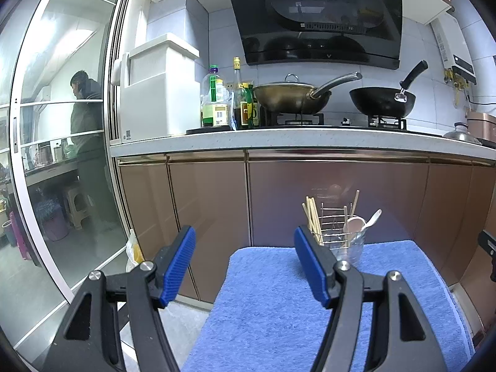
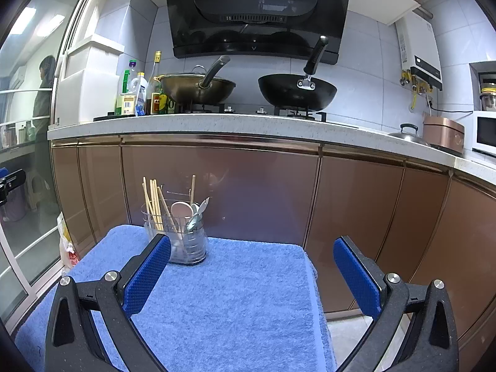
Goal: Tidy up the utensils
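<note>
A wire utensil holder [image 1: 333,228] [image 2: 161,217] and a clear glass cup [image 1: 350,246] [image 2: 189,245] stand together at the far edge of a blue towel [image 1: 279,294] [image 2: 232,294]. Wooden chopsticks [image 1: 313,218] [image 2: 153,200] lean in the wire holder. Spoons [image 1: 364,221] [image 2: 190,210], one pink and some pale, stick up from the cup. My left gripper [image 1: 245,248] is open and empty, short of the holder and left of it. My right gripper [image 2: 252,257] is also open and empty, with the cup just beyond its left finger.
Brown cabinet doors [image 2: 263,192] rise right behind the towel, under a white counter [image 2: 217,124] with two woks, bottles and a stove. A glass sliding door [image 1: 62,155] is at the left, with a person standing behind it. A plastic bag [image 2: 66,248] lies on the floor.
</note>
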